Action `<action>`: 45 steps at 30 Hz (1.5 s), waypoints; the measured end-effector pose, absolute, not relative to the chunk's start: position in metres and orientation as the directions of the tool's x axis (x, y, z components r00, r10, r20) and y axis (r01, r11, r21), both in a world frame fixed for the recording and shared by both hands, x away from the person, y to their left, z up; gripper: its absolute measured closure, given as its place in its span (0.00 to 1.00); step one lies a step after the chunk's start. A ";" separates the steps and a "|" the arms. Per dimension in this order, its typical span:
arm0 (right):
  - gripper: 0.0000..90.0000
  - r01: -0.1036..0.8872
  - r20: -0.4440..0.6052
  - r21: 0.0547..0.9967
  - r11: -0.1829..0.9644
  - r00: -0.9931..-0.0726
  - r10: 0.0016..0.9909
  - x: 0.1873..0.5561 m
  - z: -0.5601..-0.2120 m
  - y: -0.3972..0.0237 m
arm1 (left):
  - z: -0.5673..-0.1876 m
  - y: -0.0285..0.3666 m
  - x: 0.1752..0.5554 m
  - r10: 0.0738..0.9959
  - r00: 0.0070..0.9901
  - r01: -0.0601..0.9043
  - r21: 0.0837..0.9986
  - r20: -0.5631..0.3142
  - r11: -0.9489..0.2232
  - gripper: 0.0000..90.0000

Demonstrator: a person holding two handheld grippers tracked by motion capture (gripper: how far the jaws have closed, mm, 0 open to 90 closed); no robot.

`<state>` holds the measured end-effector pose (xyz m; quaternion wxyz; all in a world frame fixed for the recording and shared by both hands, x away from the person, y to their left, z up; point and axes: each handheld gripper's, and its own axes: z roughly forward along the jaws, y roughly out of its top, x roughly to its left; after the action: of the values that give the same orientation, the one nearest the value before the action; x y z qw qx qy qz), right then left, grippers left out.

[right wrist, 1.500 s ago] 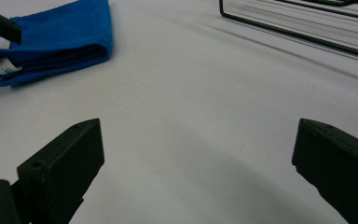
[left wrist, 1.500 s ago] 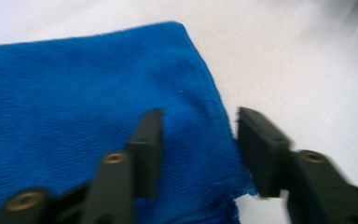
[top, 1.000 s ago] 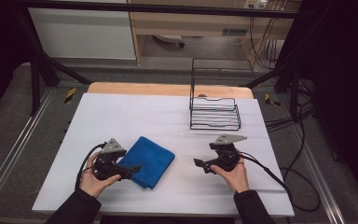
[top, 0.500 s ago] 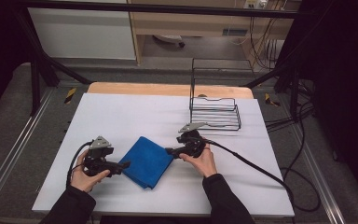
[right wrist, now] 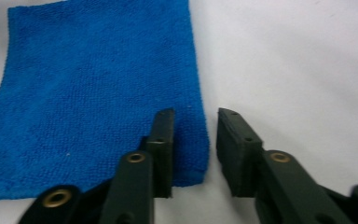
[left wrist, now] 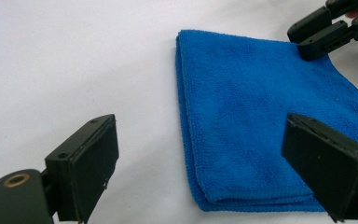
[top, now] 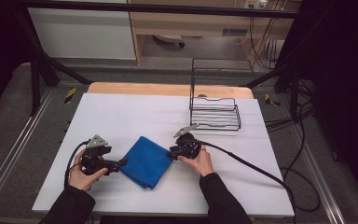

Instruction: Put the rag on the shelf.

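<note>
In the right gripper view, the blue cloth runs off the top and left edges, and the near corner of it is hidden behind the right gripper; whether the pads press on the corner cannot be told. In the left gripper view the cloth is cut off at the right edge, partly behind the left gripper, whose own body falls below the frame. From the high view, the person's forearms leave the bottom edge, and the wire rack is too fine to read in detail
</note>
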<state>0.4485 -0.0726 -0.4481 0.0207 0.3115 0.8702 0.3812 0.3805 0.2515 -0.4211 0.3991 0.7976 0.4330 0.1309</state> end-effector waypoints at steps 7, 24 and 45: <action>0.95 0.559 0.236 0.660 0.503 -0.789 0.568 0.444 -0.446 -0.073 | -0.421 0.253 0.381 0.802 0.581 0.587 0.753 -0.137 -0.297 0.13; 0.97 0.670 0.260 0.669 0.323 -0.618 0.742 0.369 -0.433 -0.131 | -0.421 0.246 0.378 0.790 0.598 0.574 0.759 -0.135 -0.306 0.13; 0.47 0.576 0.192 0.764 0.292 -0.634 0.749 0.411 -0.426 -0.143 | -0.424 0.238 0.377 0.770 0.626 0.558 0.760 -0.123 -0.332 0.13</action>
<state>0.4107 -0.1426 -0.4265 0.1019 0.4154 0.7972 0.4260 0.3773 0.2382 -0.4235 0.4049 0.8057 0.4122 0.1307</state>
